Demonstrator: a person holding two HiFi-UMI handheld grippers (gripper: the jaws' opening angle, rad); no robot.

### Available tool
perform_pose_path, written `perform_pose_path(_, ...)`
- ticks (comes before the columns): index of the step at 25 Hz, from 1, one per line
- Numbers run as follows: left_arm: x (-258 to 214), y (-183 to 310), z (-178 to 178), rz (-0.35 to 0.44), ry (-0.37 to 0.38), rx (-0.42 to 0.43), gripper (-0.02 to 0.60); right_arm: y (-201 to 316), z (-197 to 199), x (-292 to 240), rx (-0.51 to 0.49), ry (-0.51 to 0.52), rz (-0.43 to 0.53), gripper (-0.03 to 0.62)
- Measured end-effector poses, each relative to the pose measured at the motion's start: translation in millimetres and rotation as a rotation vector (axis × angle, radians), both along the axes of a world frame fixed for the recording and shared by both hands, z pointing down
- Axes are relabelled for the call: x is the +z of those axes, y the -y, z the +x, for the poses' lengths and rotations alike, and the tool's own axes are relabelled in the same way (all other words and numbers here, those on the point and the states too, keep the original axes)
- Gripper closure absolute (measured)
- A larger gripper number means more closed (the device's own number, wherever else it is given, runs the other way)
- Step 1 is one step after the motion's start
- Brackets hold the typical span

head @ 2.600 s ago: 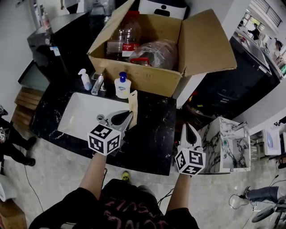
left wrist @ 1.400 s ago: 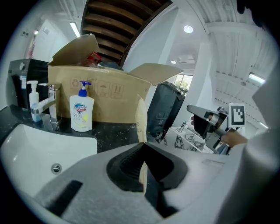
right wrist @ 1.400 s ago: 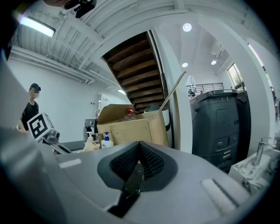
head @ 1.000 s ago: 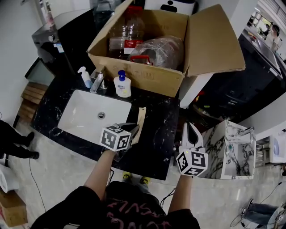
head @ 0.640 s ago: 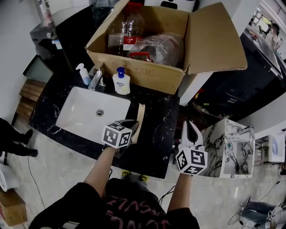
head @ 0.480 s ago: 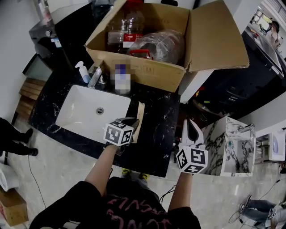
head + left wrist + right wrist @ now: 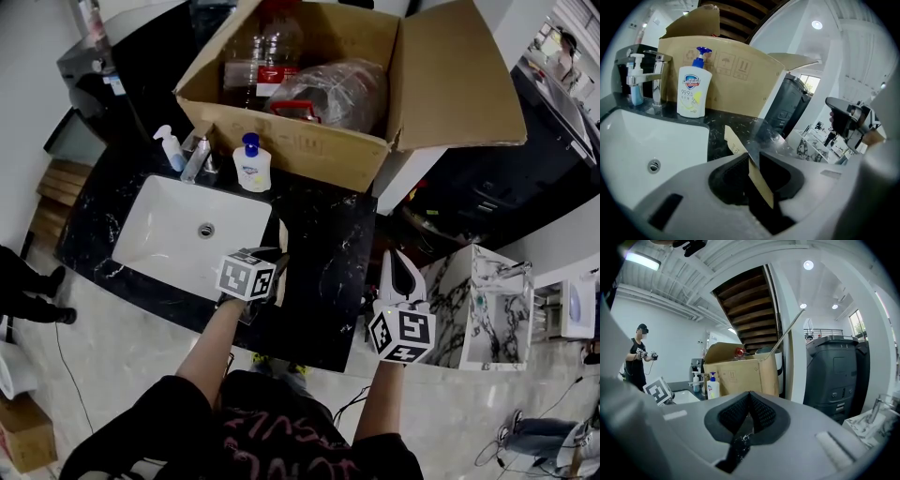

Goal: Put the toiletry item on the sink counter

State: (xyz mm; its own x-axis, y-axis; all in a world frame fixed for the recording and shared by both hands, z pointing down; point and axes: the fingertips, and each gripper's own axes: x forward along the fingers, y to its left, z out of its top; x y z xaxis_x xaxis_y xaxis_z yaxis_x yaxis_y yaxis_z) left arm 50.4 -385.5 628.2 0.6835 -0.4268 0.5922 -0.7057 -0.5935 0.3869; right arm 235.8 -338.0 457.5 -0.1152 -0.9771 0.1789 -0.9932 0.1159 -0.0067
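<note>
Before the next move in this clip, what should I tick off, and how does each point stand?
1. Left tool grips the flat tan item: ok, jaws closed on it.
2. Right tool out of the way: ok, shut, empty, off to the right.
3. Bare counter beside the sink for a landing spot: ok.
4. Item's far end over the counter, not the basin: ok, per the left gripper view.
5. Item touching the counter: cannot tell.
6. Soap bottle and cardboard box clear of that spot: ok, both stand further back.
</note>
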Motion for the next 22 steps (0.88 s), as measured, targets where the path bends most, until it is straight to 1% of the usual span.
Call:
perform_pose_path(4, -4, 4, -4, 0.028, 0.006, -0.007, 0.500, 3, -2, 0, -0.008, -0.007, -0.004, 0.585)
perform_pose_path(8, -6, 4, -7, 0.032, 0.003, -0.006, 0.489, 4, -4, 0, -0.015, -0.014, -0.008, 0.585)
perform_pose_path(18, -22, 0, -18, 0.069, 0.004, -0.025, 0.488, -1, -9, -7, -0.029, -0.019, 0.005, 0.584)
perform_pose_path(22, -34, -2, -21, 0.102, 0.010, -0.031, 0.511, -3, -10, -12, -0.030, -0.017, 0.016, 0.585)
